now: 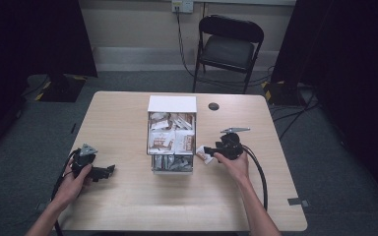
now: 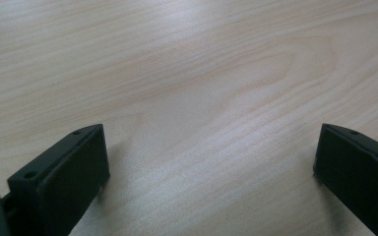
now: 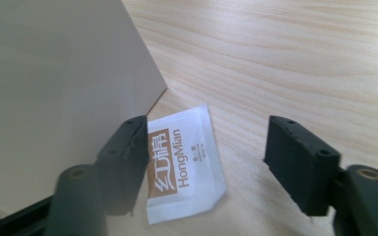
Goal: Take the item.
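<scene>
Now right tool point(image 3: 204, 160) gapes over packet point(image 3: 187, 162).

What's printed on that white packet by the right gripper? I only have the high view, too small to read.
Observer: The packet reads HongMian in the right gripper view, with white characters on a brown band.
Operator: Is the right gripper gripping it?
Observer: No. The right gripper has its jaws apart and the packet lies flat on the table between them, one edge under a jaw, with no pad pressing on it.
Operator: How close is it to the box?
Observer: One corner of the packet reaches the foot of the box's white side wall.
Operator: Left gripper?
Observer: The left gripper is open over bare wood, nothing between its jaws.
</scene>
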`<state>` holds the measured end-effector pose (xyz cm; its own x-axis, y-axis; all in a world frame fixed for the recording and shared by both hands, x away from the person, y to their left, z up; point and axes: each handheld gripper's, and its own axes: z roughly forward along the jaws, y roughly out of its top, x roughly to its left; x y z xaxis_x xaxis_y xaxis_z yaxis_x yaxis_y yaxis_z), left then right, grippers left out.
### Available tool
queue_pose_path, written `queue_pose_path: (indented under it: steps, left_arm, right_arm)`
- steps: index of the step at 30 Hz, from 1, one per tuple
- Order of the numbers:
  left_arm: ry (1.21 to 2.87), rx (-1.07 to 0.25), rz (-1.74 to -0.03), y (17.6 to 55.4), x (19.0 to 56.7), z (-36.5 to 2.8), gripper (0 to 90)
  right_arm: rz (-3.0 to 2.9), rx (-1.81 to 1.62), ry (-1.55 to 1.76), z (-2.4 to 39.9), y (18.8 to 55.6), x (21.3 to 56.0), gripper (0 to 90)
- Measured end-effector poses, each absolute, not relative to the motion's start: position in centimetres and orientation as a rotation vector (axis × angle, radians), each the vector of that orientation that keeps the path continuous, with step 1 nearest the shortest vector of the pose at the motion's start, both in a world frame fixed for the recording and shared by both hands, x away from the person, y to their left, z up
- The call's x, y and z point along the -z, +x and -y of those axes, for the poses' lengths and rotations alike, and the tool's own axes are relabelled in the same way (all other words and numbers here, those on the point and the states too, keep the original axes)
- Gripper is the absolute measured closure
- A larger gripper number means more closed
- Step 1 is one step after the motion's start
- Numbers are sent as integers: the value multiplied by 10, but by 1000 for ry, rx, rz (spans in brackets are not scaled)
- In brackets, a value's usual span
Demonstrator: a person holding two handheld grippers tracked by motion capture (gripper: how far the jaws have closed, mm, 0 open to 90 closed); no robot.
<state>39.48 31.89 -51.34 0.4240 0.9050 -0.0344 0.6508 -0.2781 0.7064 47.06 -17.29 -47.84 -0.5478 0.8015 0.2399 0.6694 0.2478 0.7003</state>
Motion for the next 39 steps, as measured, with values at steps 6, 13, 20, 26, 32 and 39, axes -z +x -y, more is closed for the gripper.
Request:
queue_pose_path:
  steps: [6, 13, 20, 26, 32, 39]
  left_arm:
    - [2028, -501, -1311, 395, 513, -319, 0]
    - [2028, -502, -1311, 395, 513, -319, 0]
    - [2028, -502, -1311, 395, 513, -319, 0]
    - [2028, -501, -1311, 395, 513, -319, 0]
    - [2028, -500, -1311, 395, 513, -319, 0]
    - [2028, -500, -1311, 395, 513, -319, 0]
  right_arm:
    - [-2315, -1176, 1418, 181, 467, 464, 229]
    - [-2258, -1168, 1445, 196, 454, 445, 152]
    - [-2212, -1205, 1436, 209, 438, 427, 155]
    - [-2205, -1168, 1458, 219, 421, 424, 172]
    - [-2170, -1128, 1475, 234, 401, 422, 174]
    - [-2140, -1065, 1512, 257, 379, 424, 188]
